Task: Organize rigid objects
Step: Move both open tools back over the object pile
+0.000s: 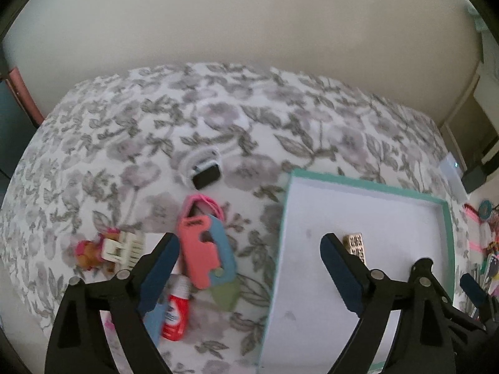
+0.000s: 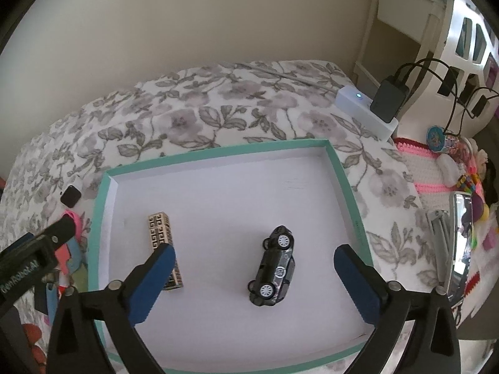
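A white tray with a teal rim [image 1: 368,187] [image 2: 218,152] lies on the floral bedcover. In it are a gold patterned block [image 1: 355,243] [image 2: 160,230] and a black toy car [image 2: 276,265] lying on its side. My right gripper [image 2: 255,248] hangs open over the tray, the car between its fingers and untouched. My left gripper [image 1: 249,238] is open and empty over the tray's left edge. Left of the tray lie pink and blue flat pieces [image 1: 202,249], a red bottle [image 1: 176,311], a cream claw clip [image 1: 123,247], a small doll [image 1: 87,251] and a black square gadget [image 1: 205,176].
A white power strip with a black charger [image 2: 368,109] sits at the bed's far right corner. Right of the tray are a pink-and-white crocheted mat [image 2: 430,168], small colourful toys and a phone [image 2: 461,240]. A beige wall runs behind the bed.
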Demonstrator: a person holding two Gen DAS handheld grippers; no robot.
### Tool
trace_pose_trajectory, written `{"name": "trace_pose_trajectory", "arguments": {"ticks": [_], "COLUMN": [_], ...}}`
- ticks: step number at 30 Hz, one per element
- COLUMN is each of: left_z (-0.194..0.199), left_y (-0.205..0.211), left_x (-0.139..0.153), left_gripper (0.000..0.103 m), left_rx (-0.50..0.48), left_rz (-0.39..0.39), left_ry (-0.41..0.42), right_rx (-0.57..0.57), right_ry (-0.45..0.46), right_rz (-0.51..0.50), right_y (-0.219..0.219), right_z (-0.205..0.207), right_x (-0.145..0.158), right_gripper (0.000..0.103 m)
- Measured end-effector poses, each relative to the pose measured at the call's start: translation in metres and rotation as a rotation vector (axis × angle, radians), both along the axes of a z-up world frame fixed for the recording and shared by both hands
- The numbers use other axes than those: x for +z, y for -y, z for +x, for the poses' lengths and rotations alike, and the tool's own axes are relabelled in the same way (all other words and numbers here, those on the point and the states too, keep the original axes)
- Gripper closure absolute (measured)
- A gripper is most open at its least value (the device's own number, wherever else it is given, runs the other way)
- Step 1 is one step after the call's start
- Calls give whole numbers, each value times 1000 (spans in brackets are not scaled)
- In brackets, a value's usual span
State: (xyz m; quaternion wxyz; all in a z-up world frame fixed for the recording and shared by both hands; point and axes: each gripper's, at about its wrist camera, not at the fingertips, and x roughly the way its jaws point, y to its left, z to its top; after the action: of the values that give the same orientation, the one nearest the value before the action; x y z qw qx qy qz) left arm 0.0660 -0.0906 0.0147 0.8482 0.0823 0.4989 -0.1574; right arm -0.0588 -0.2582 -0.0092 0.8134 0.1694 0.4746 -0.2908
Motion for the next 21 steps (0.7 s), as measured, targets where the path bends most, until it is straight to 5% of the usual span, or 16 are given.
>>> {"name": "trace_pose_trajectory", "arguments": {"ticks": [8, 21], "left_z": [6, 24], "left_y": [-42, -139], "left_x": [46, 69], "left_gripper": [0, 0], "left_rx": [54, 241], "left_rz": [-19, 98], "left_ry": [160, 209], "right_rx": [31, 265], "right_ry": [89, 245], "right_rz": [-10, 86], "right_y": [-19, -97], "right_z": [7, 44], "right_x": [23, 53], "right_gripper": [0, 0]}}
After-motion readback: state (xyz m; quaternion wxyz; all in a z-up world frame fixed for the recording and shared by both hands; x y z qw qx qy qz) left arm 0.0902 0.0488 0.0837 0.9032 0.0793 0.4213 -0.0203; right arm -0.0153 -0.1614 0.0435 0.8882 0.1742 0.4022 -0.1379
